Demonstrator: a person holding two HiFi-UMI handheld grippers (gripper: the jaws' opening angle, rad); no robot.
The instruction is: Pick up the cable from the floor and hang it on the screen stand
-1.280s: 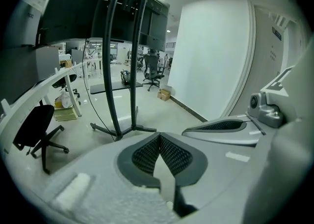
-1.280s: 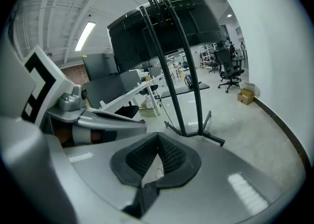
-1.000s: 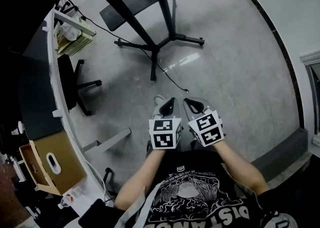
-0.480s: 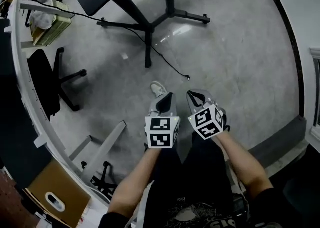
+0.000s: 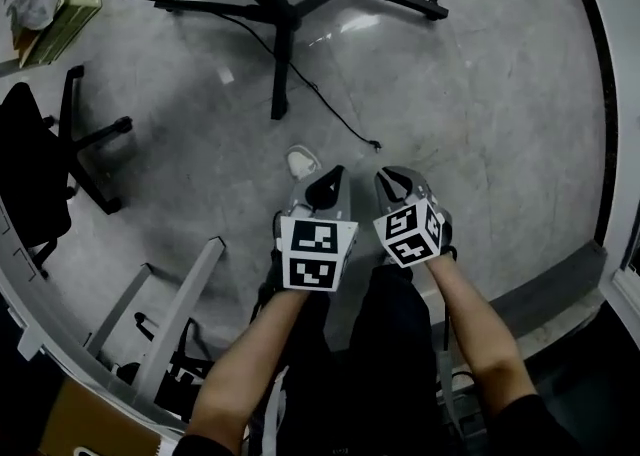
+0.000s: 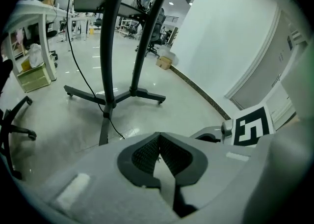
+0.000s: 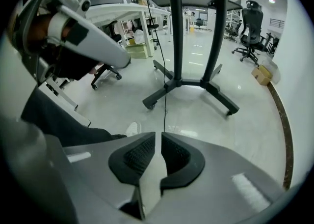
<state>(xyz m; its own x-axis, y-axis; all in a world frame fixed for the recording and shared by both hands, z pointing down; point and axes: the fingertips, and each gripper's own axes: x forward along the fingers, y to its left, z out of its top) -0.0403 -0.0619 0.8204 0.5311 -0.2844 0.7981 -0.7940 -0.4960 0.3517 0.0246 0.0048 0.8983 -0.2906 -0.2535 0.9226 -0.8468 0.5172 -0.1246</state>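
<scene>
My left gripper (image 5: pixel 325 184) is pinched closed on nothing; my right gripper (image 5: pixel 395 181) has just been opening to a narrow gap, nothing between its jaws; the cable (image 5: pixel 340 122) lies on the floor (image 5: pixel 500 94), trailing from the screen stand (image 5: pixel 283 19), its free end near both grippers.

Dim head view, floor (image 5: pixel 480 74) glare, fisheye edges, ceiling lights overhead.
</scene>
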